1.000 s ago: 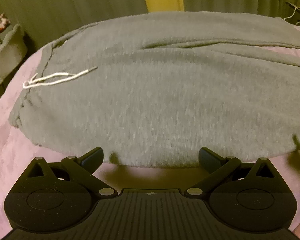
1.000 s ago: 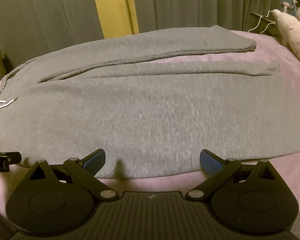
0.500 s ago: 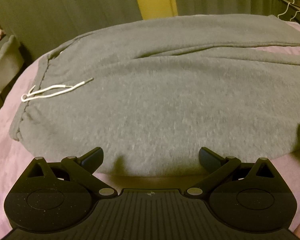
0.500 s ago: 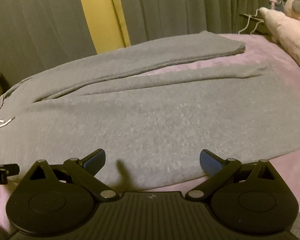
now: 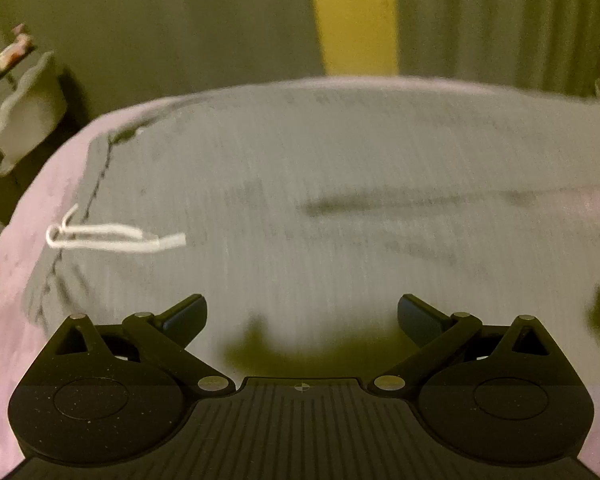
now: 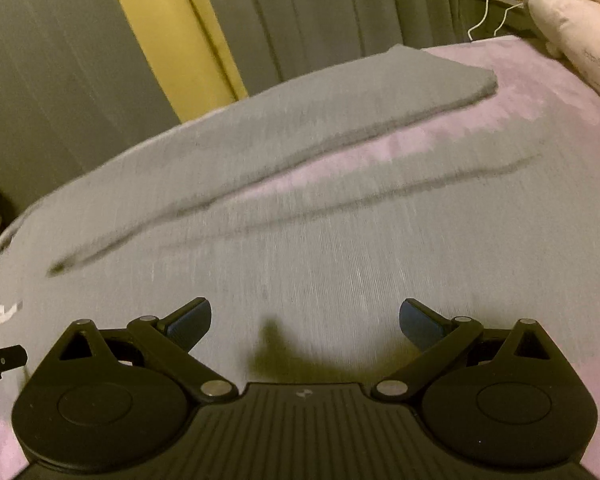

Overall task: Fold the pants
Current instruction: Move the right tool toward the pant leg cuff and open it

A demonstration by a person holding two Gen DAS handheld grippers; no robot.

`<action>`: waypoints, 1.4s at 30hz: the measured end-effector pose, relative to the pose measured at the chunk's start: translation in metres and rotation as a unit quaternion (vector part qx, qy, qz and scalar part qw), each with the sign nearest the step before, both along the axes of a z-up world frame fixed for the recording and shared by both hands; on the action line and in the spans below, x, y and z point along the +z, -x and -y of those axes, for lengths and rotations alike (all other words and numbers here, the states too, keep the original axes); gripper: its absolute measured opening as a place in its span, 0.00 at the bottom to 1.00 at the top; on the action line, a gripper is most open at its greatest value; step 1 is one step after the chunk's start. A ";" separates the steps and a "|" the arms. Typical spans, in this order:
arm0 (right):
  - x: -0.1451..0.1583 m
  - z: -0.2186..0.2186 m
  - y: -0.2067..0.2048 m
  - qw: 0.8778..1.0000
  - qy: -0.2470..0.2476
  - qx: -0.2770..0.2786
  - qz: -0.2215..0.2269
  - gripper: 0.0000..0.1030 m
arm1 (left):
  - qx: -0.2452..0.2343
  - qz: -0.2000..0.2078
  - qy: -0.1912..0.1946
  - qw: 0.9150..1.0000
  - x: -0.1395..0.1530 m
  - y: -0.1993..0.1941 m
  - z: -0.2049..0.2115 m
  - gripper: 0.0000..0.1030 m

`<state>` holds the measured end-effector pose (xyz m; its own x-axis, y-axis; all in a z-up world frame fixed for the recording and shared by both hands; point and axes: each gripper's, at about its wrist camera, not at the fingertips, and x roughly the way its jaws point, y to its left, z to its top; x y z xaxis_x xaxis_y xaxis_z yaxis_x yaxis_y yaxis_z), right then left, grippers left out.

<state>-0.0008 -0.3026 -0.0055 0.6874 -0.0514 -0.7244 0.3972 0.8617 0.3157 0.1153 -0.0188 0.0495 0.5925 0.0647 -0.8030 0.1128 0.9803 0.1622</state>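
Note:
Grey sweatpants (image 5: pixel 320 184) lie flat on a pink bed cover (image 5: pixel 28 240), waistband to the left with a white drawstring (image 5: pixel 116 238). In the right wrist view the pants (image 6: pixel 320 248) spread across the bed, the far leg (image 6: pixel 380 96) angled away to the right with pink cover showing between the legs. My left gripper (image 5: pixel 302 314) is open and empty, low over the near part of the pants by the waist. My right gripper (image 6: pixel 305 318) is open and empty over the near leg. Both views are motion-blurred.
Grey curtains with a yellow strip (image 6: pixel 172 28) hang behind the bed. A plush pillow (image 6: pixel 572 20) and wire hangers (image 6: pixel 496 4) sit at the far right. A pale cushion (image 5: pixel 24 116) is off the bed at left. The left tool's tip (image 6: pixel 0 362) shows at the right view's left edge.
Both grippers have moved forward over the near edge of the pants, which now lies under the fingers. Both stay open. The pants have not moved.

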 end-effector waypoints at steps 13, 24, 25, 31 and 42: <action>0.037 0.012 -0.206 0.999 0.044 -0.013 -0.003 0.97 | 0.068 0.024 0.063 0.995 -0.046 -0.076 -0.044 1.00; 0.004 0.026 -0.383 0.989 0.027 -0.105 -0.100 0.82 | 0.080 0.002 0.065 0.995 -0.079 -0.098 -0.065 1.00; -0.001 0.028 -0.390 0.986 0.021 -0.120 -0.114 0.82 | 0.078 0.004 0.064 0.995 -0.080 -0.098 -0.064 1.00; -0.024 0.036 -0.421 0.977 0.047 -0.137 -0.157 0.75 | 0.069 0.009 0.060 0.996 -0.083 -0.098 -0.064 1.00; 0.007 0.046 -0.338 0.995 0.000 -0.085 -0.054 0.06 | 0.076 -0.009 0.079 0.994 -0.081 -0.099 -0.073 1.00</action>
